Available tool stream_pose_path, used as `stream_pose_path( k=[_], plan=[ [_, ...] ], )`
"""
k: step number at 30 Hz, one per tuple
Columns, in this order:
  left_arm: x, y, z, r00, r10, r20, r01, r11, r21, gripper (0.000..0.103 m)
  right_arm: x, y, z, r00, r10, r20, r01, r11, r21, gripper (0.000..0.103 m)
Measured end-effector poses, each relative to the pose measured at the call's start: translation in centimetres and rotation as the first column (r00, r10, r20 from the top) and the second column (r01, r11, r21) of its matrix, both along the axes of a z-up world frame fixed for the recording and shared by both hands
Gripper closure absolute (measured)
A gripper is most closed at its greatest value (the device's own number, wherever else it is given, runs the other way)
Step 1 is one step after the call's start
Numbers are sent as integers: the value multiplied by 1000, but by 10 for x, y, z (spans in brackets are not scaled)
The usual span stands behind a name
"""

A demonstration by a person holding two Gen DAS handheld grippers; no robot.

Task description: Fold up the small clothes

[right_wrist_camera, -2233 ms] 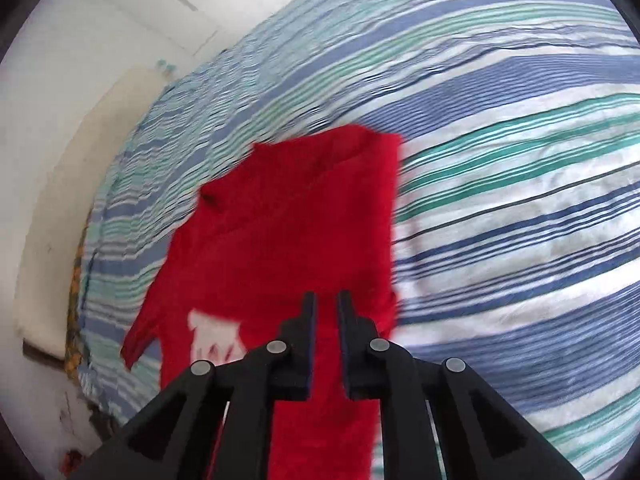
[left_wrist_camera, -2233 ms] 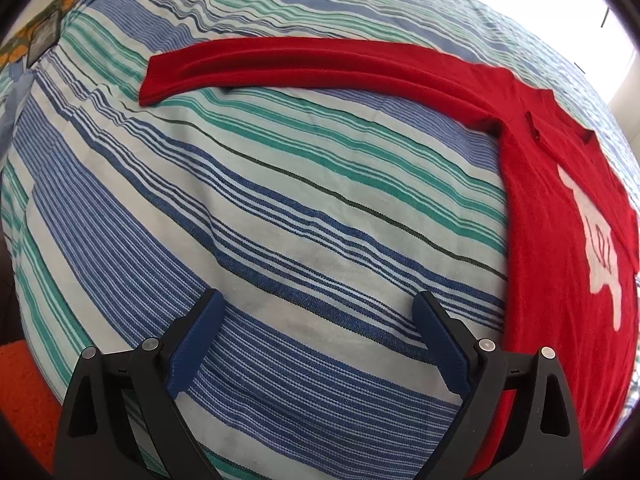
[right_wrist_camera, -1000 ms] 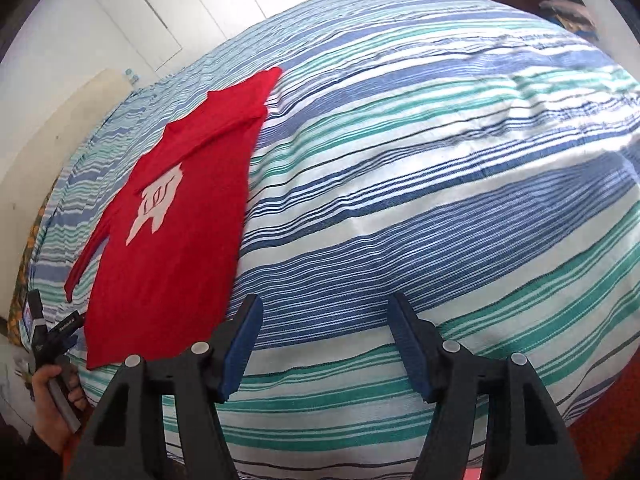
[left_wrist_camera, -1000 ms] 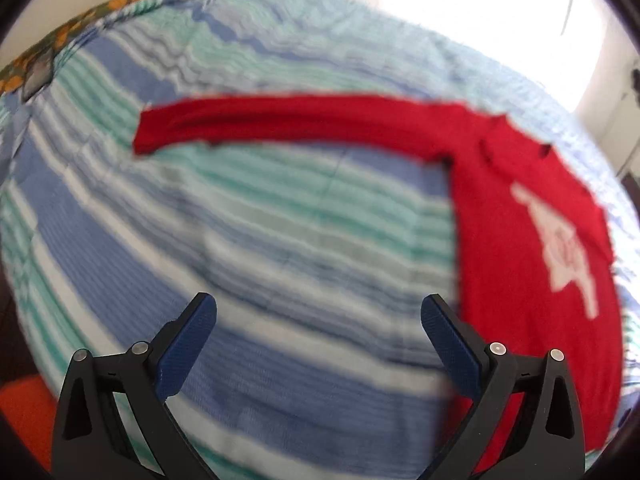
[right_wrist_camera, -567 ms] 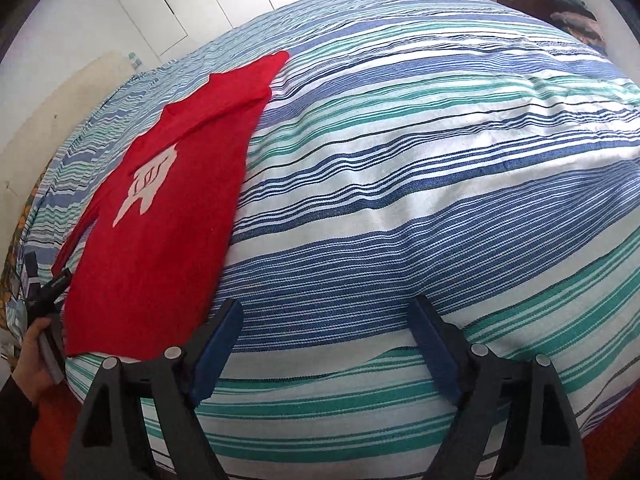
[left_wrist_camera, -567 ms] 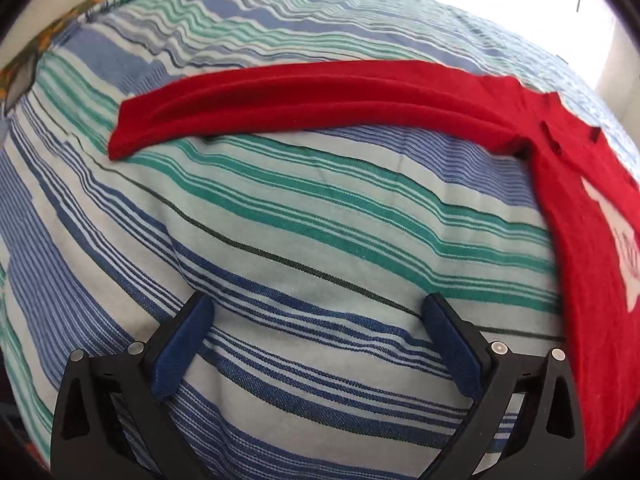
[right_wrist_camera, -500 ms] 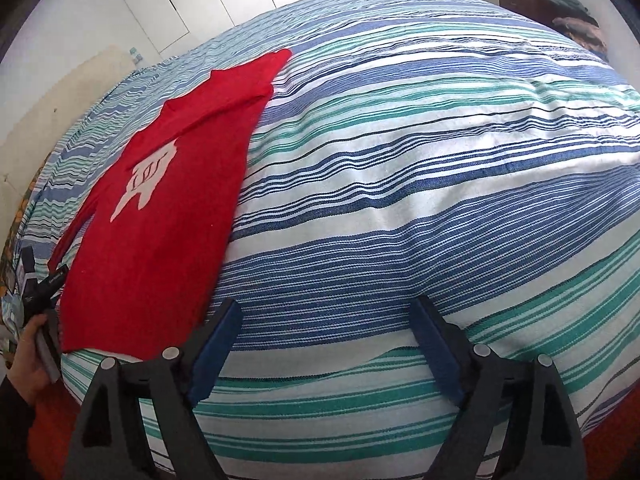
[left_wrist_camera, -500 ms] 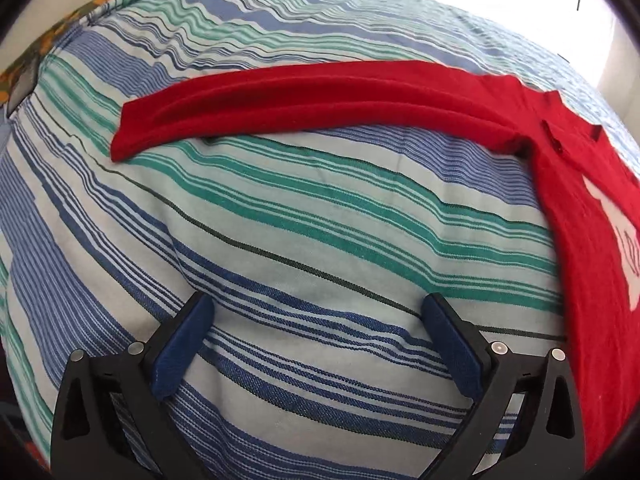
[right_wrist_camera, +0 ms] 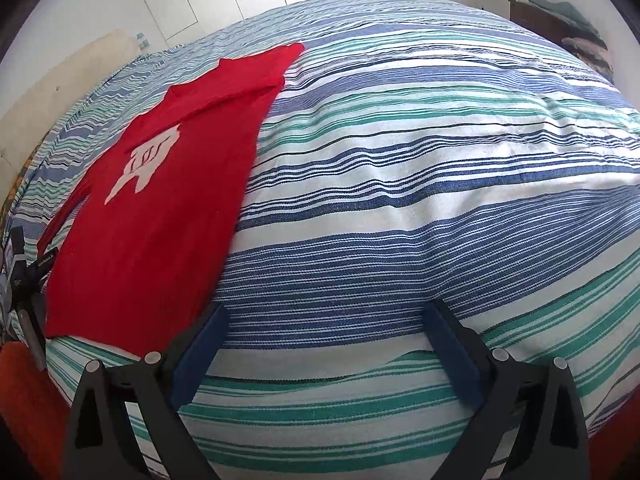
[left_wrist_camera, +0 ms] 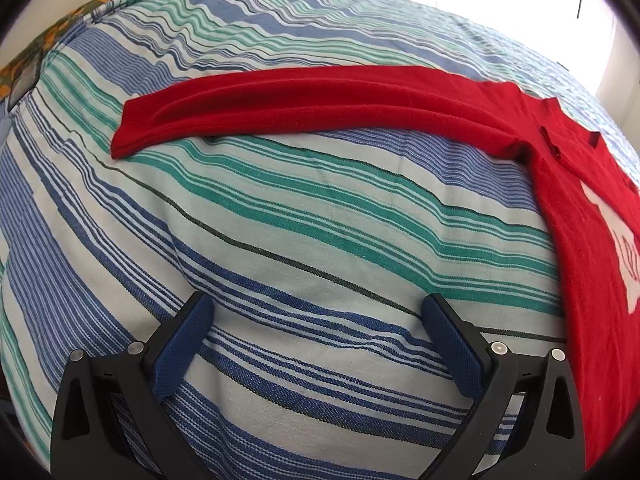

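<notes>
Red sweater [right_wrist_camera: 160, 200] lies untouched; right hand-held gripper [right_wrist_camera: 324, 320] opening wide, empty

Red jumper [left_wrist_camera: 360, 100] – white motif; bedspread [left_wrist_camera: 280, 240] – blue-green-white stripes

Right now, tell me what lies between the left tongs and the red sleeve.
Only bare striped bedspread. In the left wrist view nothing sits between the open left tongs and the sleeve stretched across above them.

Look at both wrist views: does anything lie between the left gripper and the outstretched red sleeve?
Nothing visible does. Between the left gripper, jaws wide and empty, and the sleeve of the red sweater lies only bare striped bedspread.
</notes>
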State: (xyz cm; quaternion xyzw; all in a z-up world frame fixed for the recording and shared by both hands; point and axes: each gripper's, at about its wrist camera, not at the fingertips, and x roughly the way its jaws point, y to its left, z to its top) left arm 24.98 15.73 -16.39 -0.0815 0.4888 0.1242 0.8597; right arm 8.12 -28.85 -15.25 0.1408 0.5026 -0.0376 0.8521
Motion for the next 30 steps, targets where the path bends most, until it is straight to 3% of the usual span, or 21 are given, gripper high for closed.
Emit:
stream_pose_path(
  k=[30],
  plan=[
    [-1, 0, 0, 1000, -1, 0, 1, 1000, 0, 0, -2, 1, 0, 1000, 9, 2, -9, 1000, -7, 5]
  ],
)
